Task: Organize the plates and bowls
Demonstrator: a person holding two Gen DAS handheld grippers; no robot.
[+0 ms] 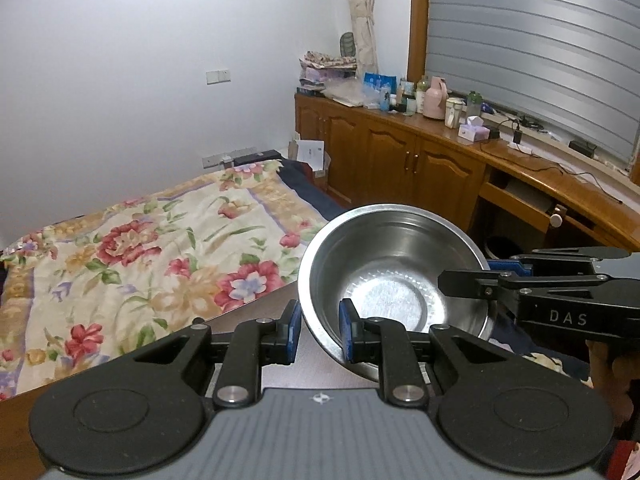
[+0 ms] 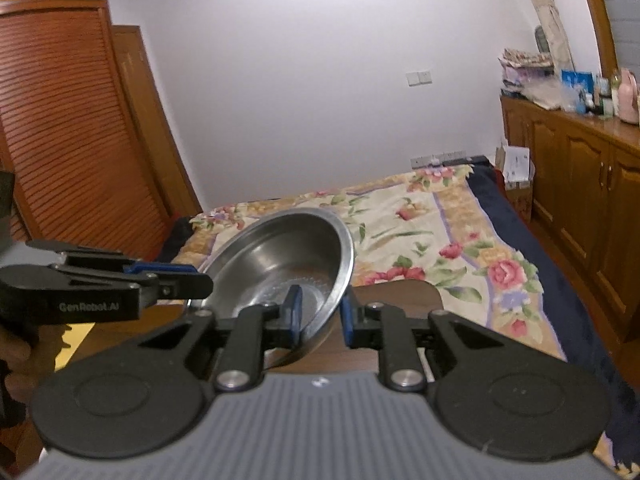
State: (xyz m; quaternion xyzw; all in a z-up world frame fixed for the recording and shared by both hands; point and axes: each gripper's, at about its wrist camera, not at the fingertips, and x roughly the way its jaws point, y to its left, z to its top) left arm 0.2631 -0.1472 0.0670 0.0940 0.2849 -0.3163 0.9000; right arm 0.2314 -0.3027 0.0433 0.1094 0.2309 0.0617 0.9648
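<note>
The left tongs (image 1: 319,330) have the near wall of a steel bowl (image 1: 394,276) between their two blue pads, one pad outside the rim and one inside; a little gap shows at the outer pad, so I cannot tell from this view whether they press firmly on the metal or merely straddle it. The right tongs (image 2: 320,314) stand in like manner across the opposite wall of the same bowl (image 2: 280,256), the left pad inside and the right pad outside the rim, the wall close against them, and again a true clamp cannot be told for certain. Each pair also appears in the other's view from the side, reaching in to the bowl's rim: the right tongs (image 1: 472,280) at the right edge of the left view, the left tongs (image 2: 176,280) at the left edge of the right view. The bowl is empty, shiny within, tilted with its mouth turned up toward the cameras, and carried between the two tongs above the brown worktop (image 2: 400,300), whose edge shows just beneath it. Beyond the worktop lies a bed with a flowered quilt (image 1: 160,248). Along the wall to the right runs a wooden cabinet (image 1: 400,156) bearing bottles and boxes, and a louvred wardrobe (image 2: 72,120) stands at the left of the right view.
</note>
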